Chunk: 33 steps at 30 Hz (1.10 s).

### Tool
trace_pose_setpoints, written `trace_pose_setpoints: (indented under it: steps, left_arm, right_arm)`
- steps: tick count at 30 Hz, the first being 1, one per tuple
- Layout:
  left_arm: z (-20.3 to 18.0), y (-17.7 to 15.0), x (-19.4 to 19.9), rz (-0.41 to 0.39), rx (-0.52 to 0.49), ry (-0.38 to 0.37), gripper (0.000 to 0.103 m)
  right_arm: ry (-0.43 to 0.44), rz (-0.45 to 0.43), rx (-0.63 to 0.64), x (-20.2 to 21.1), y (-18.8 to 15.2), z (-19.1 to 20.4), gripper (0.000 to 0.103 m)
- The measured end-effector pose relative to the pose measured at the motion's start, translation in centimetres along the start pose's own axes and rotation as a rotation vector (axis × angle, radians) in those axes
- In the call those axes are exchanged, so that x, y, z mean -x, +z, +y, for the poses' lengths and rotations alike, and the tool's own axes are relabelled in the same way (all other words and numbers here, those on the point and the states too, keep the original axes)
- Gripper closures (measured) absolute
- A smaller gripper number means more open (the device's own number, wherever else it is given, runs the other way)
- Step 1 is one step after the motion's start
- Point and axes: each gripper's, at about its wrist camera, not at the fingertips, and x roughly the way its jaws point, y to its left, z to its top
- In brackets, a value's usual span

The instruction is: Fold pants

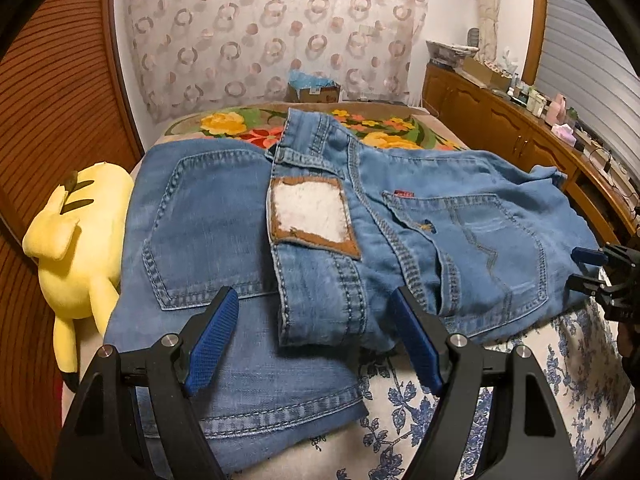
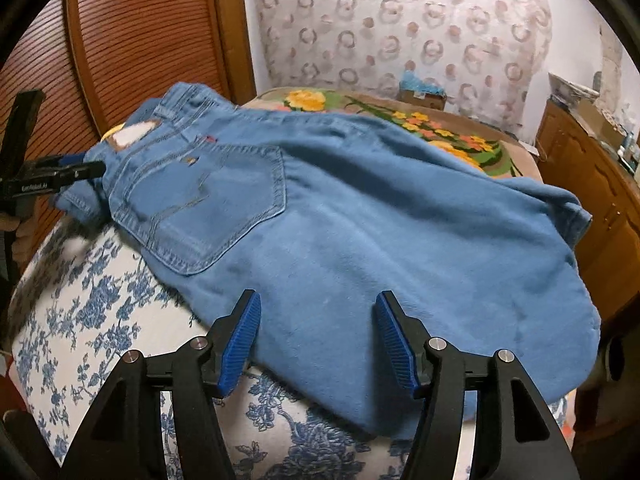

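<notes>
On the floral bedspread (image 1: 500, 392) lie the jeans (image 1: 248, 216), seat up, one part lapped over, folding unfinished. Left gripper (image 1: 316, 340) and right gripper (image 2: 318, 344) hover at the near edge, jaws spread, grasping nothing.
</notes>
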Motion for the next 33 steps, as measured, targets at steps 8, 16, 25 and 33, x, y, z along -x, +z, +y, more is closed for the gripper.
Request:
trace_pose_setpoints:
  steps: [8,16,25,33]
  left_arm:
    - [0.4,-0.1,-0.9,0.007,0.006,-0.001,0.024]
    - [0.5,0.0,-0.9,0.007,0.002,0.002,0.024]
    - [0.2,0.4,-0.7,-0.004,-0.02,-0.007,0.03]
    - [-0.4,0.8,-0.8,0.001,-0.024,-0.01,0.064]
  right_arm:
    - [-0.028,0.035,0.027,-0.5,-0.5,-0.1,0.039]
    - [-0.029,0.034,0.068,-1.1,-0.9,1.7,0.029]
    - [-0.058,0.044,0.107,-2.3,-1.4,2.8,0.028]
    - [-0.036,0.028,0.102,-2.5,-1.7,2.5,0.031]
